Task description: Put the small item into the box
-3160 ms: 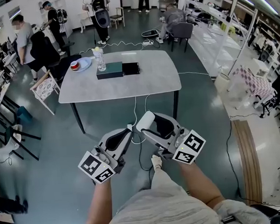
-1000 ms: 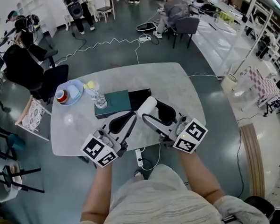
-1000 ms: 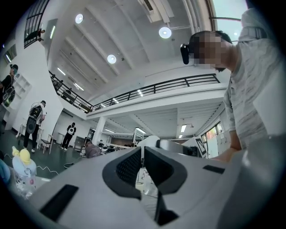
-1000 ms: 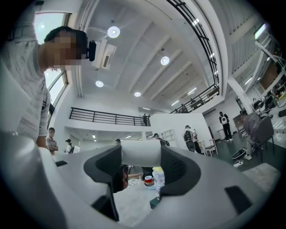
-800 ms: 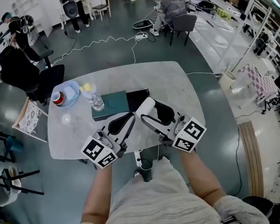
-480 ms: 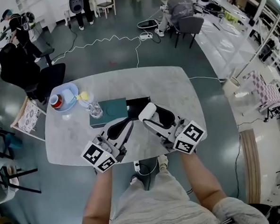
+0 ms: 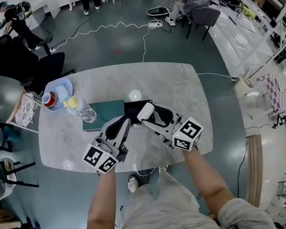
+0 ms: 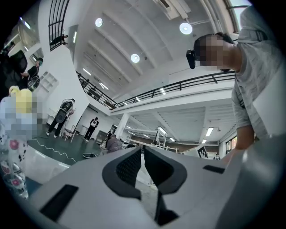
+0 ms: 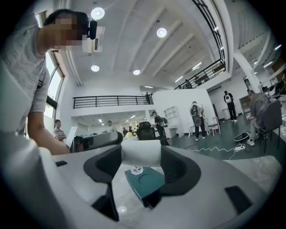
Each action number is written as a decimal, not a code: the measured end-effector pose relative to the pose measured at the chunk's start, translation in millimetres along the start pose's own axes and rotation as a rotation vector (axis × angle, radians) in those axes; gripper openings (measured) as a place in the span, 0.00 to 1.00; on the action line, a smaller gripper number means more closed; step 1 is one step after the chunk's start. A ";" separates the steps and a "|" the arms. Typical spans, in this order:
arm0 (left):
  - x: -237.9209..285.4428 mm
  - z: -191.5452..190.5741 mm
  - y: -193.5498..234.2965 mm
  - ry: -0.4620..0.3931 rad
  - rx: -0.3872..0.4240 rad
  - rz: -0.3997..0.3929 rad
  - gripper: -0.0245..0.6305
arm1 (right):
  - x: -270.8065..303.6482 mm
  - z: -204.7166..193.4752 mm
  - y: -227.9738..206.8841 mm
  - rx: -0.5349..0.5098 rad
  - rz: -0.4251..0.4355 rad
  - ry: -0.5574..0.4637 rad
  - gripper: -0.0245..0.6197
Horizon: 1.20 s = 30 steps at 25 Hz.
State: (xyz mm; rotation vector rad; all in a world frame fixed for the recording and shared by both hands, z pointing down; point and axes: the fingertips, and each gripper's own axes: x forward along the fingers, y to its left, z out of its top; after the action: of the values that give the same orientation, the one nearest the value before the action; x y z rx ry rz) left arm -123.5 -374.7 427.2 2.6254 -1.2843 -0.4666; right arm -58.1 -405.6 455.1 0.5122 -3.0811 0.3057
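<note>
A small white roll (image 7: pixel 145 111) is clamped in my right gripper (image 7: pixel 146 112), which hangs over the near edge of the black open box (image 7: pixel 134 107). In the right gripper view the white roll (image 9: pixel 140 153) spans the gap between both pads, with the dark green flat box (image 9: pixel 145 180) on the table beyond it. That green box (image 7: pixel 106 110) lies against the black one's left side. My left gripper (image 7: pixel 123 122) is shut with nothing in it, just short of the green box. In its own view the left gripper (image 8: pixel 143 154) points upward at the ceiling.
A clear bottle (image 7: pixel 82 109) with a yellow cap stands left of the green box. Behind it, a blue plate (image 7: pixel 59 88) with a red cup sits at the marble table's (image 7: pixel 170 85) left end. Chairs and people are around the room; cables cross the floor.
I have come up to the table and both grippers now reach over its near half, toward the boxes. The white roll has stayed in the right gripper; the left stays shut.
</note>
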 end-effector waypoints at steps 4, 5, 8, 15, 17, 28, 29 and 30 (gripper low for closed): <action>11.2 -21.3 17.4 0.014 -0.014 0.047 0.10 | 10.4 -33.2 -21.0 0.016 0.007 0.069 0.49; 12.6 -26.5 20.5 0.018 -0.018 0.056 0.10 | 12.5 -41.9 -24.9 0.018 0.008 0.087 0.49; 19.1 -39.5 31.2 0.023 -0.030 0.071 0.10 | 19.3 -65.5 -39.2 0.022 0.004 0.130 0.49; 27.2 -58.9 51.1 0.044 -0.054 0.096 0.10 | 35.1 -115.3 -62.5 0.042 -0.021 0.233 0.49; 27.4 -63.8 54.6 0.052 -0.061 0.103 0.10 | 37.7 -124.5 -66.1 0.046 -0.031 0.249 0.49; 29.0 -74.1 59.2 0.081 -0.081 0.095 0.09 | 43.5 -152.9 -78.9 0.010 -0.077 0.338 0.49; 29.2 -75.0 59.6 0.084 -0.081 0.093 0.10 | 43.6 -157.0 -79.7 0.006 -0.079 0.353 0.49; 29.2 -76.0 60.2 0.087 -0.082 0.091 0.10 | 43.7 -160.3 -80.4 0.004 -0.082 0.363 0.49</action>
State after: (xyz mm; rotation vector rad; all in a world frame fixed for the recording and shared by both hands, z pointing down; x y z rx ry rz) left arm -123.9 -432.7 510.2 2.4794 -1.3211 -0.3776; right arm -78.2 -463.5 629.1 0.5163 -2.7028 0.3587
